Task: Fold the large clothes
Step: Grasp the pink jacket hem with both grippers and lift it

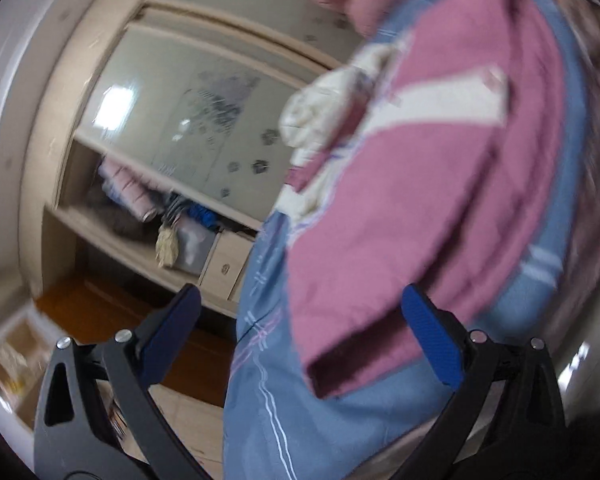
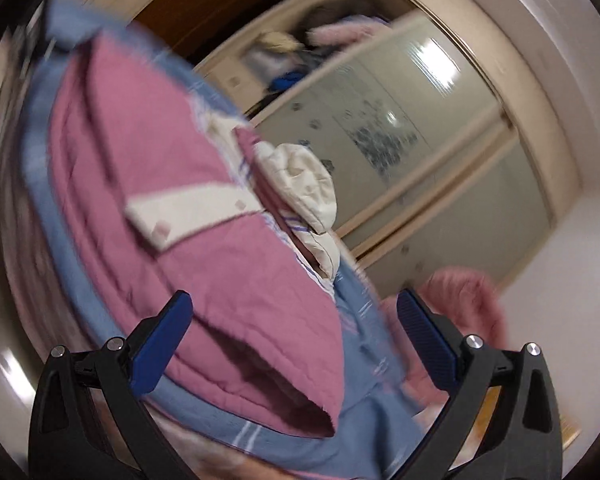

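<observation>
Both the left gripper (image 1: 300, 340) and right gripper (image 2: 294, 344) hang wide apart, grasping nothing, above the folded pink garment (image 1: 420, 208) on the blue bedding (image 1: 320, 420), and a careless dip could snag that neat fold.

Counted: two grippers, left gripper (image 1: 300, 332) and right gripper (image 2: 294, 340), two blue-padded fingers each. One folded pink garment (image 1: 420, 220) with one white band. One blue sheet (image 1: 308, 432). One cream bundle (image 2: 304, 184). One wardrobe (image 1: 172, 120); sliding panels numbered two.
</observation>
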